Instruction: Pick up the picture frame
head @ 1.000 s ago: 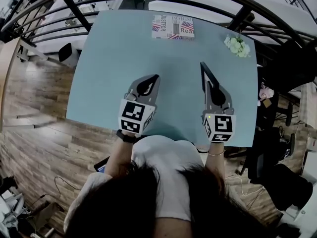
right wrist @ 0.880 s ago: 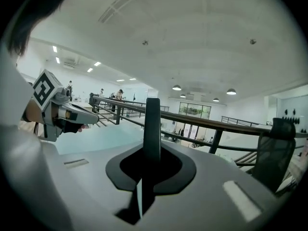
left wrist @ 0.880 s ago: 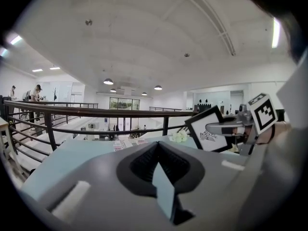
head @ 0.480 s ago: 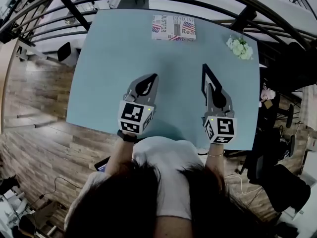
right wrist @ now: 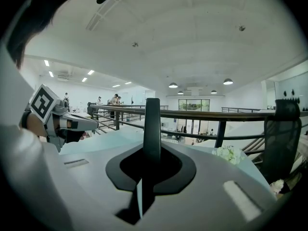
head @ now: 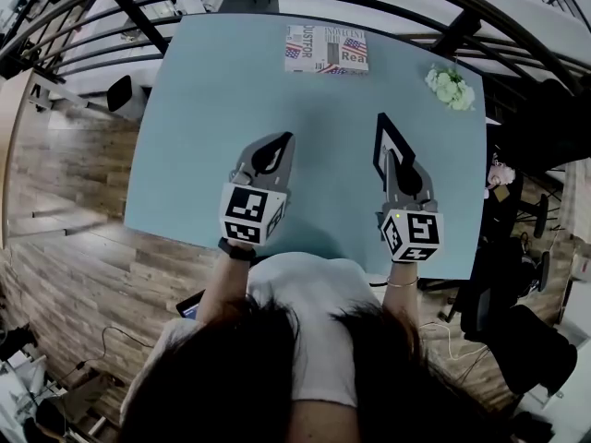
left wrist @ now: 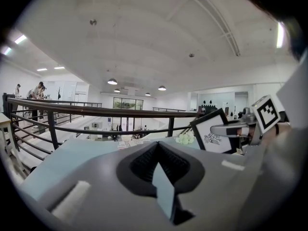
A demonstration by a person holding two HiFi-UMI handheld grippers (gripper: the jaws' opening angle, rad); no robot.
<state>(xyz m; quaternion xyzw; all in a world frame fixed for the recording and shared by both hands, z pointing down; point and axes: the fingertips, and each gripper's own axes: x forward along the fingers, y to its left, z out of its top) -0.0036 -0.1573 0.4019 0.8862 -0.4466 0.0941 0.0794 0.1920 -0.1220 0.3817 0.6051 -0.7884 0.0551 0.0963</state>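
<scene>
The picture frame (head: 382,144) has a black rim and stands upright, lifted off the light blue table (head: 203,109). My right gripper (head: 388,160) is shut on its lower edge. In the right gripper view the frame (right wrist: 152,126) shows edge-on as a black bar rising from between the jaws. From the left gripper view its white face with a small drawing (left wrist: 211,131) is visible, held by the right gripper (left wrist: 236,129). My left gripper (head: 283,144) hovers to the left of the frame, jaws shut with nothing in them (left wrist: 157,148).
A printed magazine (head: 325,49) lies at the table's far edge. A bunch of white flowers (head: 450,86) sits at the far right corner. A black railing (head: 138,12) runs behind the table. Dark chairs (head: 545,118) stand to the right, and wooden floor lies to the left.
Both grippers have shifted slightly over the table. The frame stays in the right gripper's hold and has rolled a little.
</scene>
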